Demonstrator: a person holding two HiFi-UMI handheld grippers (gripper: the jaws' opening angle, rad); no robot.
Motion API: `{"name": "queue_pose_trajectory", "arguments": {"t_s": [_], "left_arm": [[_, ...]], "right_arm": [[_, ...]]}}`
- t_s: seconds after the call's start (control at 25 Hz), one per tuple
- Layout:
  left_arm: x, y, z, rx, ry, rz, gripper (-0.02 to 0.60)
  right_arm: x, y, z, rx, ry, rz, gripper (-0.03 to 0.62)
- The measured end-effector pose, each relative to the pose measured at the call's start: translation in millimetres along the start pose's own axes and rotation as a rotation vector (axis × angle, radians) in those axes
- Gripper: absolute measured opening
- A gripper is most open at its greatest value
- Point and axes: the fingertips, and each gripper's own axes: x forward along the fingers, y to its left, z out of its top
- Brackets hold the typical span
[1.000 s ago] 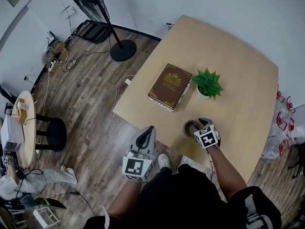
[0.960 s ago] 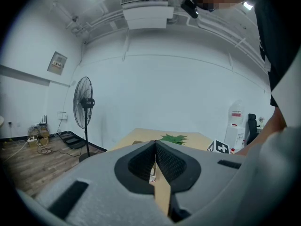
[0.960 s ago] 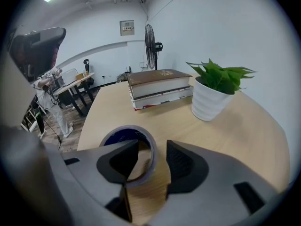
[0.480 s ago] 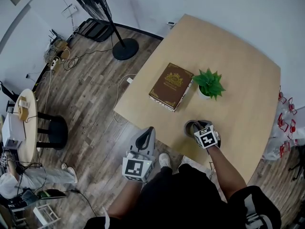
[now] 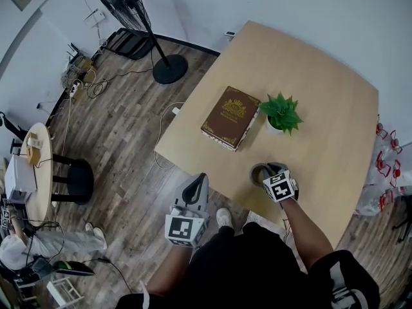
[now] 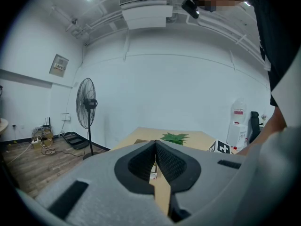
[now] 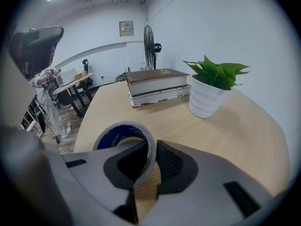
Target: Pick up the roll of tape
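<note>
Wood-plank floor [image 5: 122,147] surrounds a pale wooden table [image 5: 322,95] in the head view. A brown book [image 5: 230,117] and a potted plant [image 5: 280,113] sit on the table, and a standing fan [image 5: 168,68] is on the floor beyond. The roll of tape [image 5: 259,171] lies close to the table's near edge. The right gripper [image 5: 273,167] is angled steeply down onto it, with the forearm reaching out from the person's body. The left gripper [image 5: 200,179] hangs over the floor just off the table's edge, apart from the tape.

Left gripper view: the jaws are pressed together with nothing between them, pointing almost level toward the table.

Right gripper view: the tape appears to lie flat. One jaw is inside the ring and the other outside. They have just been closing to a narrow gap, and the pads appear to pinch the ring's wall.

The step in hand looks like securing the grasp, with the roll not yet lifted. The next move calls for a firm pinch and a steady rise, since the thin wall could slip or tilt.
</note>
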Motion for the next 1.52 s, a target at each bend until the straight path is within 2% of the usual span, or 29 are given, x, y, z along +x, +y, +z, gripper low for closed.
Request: {"name": "queue_pose_trajectory", "arguments": {"t_s": [0.36,1.04,1.28,1.52], "left_arm": [[-2,-10,4,0.013,-0.012,-0.013,0.000],[9,-38,23,0.040,-0.060,-0.081,0.000],[14,-48,27,0.040,-0.071,-0.105,0.000],[18,-59,37,0.073,-0.089,-0.134,0.000]], "right_arm": [[-37,1,27,0.028,-0.112,-0.026,0.052],[-169,10,138,-0.044,-0.499,-0.084,0.054],[-220,12,167,-0.059,-0.632,-0.112,0.054],[-263,12,185,-0.051,-0.746,-0.148,0.054]]}}
